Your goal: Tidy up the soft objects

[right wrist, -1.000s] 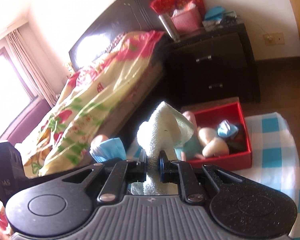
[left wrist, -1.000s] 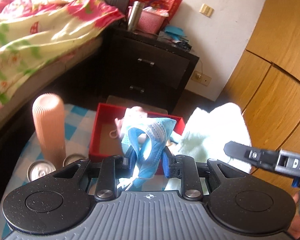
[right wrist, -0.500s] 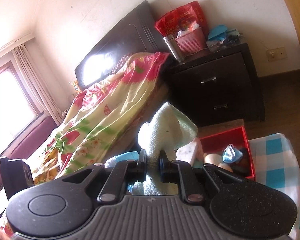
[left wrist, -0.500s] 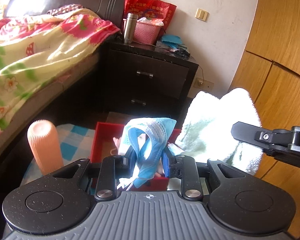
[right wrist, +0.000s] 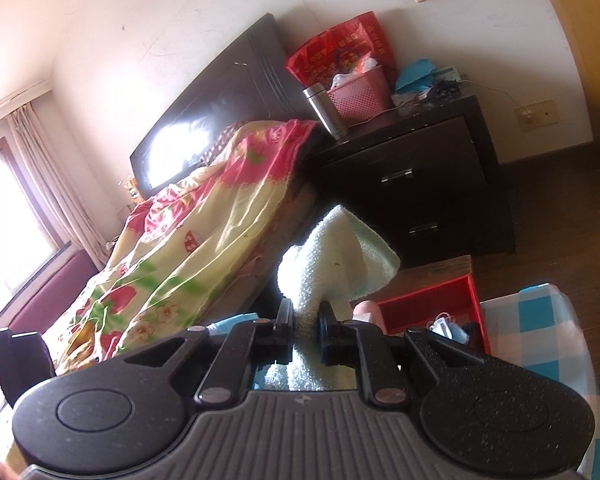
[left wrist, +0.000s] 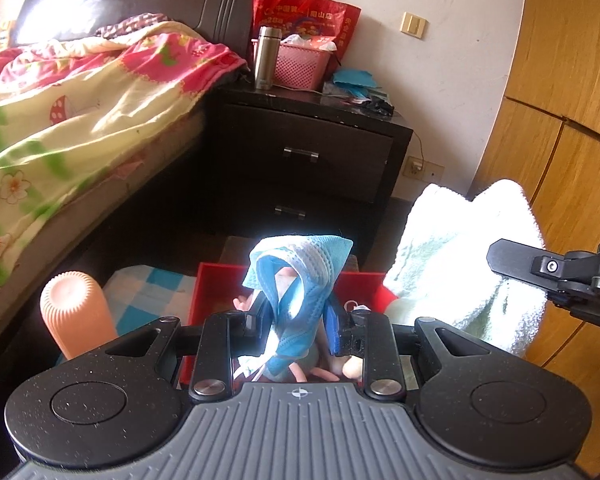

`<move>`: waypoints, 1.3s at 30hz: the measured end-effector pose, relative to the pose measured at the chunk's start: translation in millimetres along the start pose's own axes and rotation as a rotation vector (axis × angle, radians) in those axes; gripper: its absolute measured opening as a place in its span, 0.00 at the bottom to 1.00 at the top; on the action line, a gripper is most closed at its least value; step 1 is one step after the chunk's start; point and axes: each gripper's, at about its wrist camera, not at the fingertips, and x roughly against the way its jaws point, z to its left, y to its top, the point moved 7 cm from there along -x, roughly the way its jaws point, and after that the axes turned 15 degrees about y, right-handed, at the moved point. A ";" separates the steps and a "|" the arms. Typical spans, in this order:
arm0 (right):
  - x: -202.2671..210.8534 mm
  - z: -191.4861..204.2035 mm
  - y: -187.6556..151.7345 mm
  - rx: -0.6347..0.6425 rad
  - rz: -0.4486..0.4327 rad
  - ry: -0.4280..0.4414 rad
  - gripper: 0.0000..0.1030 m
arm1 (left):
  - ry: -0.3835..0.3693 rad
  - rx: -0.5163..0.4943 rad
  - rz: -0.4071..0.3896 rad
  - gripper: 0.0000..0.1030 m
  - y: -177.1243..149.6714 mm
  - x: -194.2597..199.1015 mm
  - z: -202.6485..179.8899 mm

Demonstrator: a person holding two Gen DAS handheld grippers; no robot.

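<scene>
**Both jaws loaded, nothing placed yet**

Jaws: left gripper (left wrist: 296, 322) is pinching a blue mask (left wrist: 300, 276); right gripper (right wrist: 305, 330) is clamping a pale towel (right wrist: 332, 268), both hanging in the air above the red box (left wrist: 204, 292). Box is already holding a few items (another mask (right wrist: 446, 326) among them). Drop-off spot is not showing; box contents are sitting mostly behind the grippers.

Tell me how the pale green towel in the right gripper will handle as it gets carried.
The towel looks floppy: it bunches where the right gripper pinches it and flops over above. Its thick terry pile probably grips the pads well, so slipping seems unlikely. The loose fold drooping to one side may swing or snag on the red box.
</scene>
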 end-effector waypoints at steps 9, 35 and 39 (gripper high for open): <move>-10.3 -9.0 14.2 0.018 -0.015 -0.017 0.00 | 0.020 -0.001 0.000 0.27 5.4 -13.1 -1.0; -85.9 -112.4 7.0 -0.098 -0.001 -0.098 0.00 | 0.151 -0.024 0.102 0.37 -4.5 -106.6 3.6; -99.2 -128.2 -8.1 -0.108 0.035 -0.127 0.00 | 0.164 -0.021 0.112 0.47 -6.2 -111.8 7.0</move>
